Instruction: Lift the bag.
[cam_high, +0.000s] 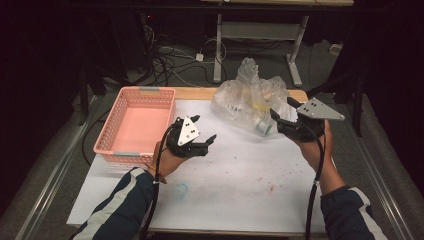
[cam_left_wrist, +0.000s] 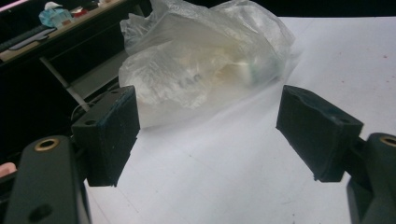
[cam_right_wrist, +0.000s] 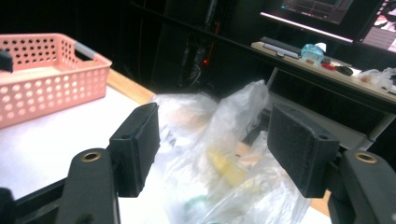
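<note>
Plastic bag (cam_high: 250, 102), clear and crumpled with pale items inside, sits at the far edge of the white table (cam_high: 240, 180), right of centre. Right gripper (cam_high: 285, 112) hovers just beside the bag's near right side; in the right gripper view its jaws stand wide apart with the bag's bunched top (cam_right_wrist: 233, 135) showing between them, pads not pressing on it. Left gripper (cam_high: 205, 130) is near the table's middle, apart from the bag, its jaws spread wide with nothing between them but bare table. Pink basket (cam_high: 137, 125) stands on the table's far left, beside the left gripper
</note>
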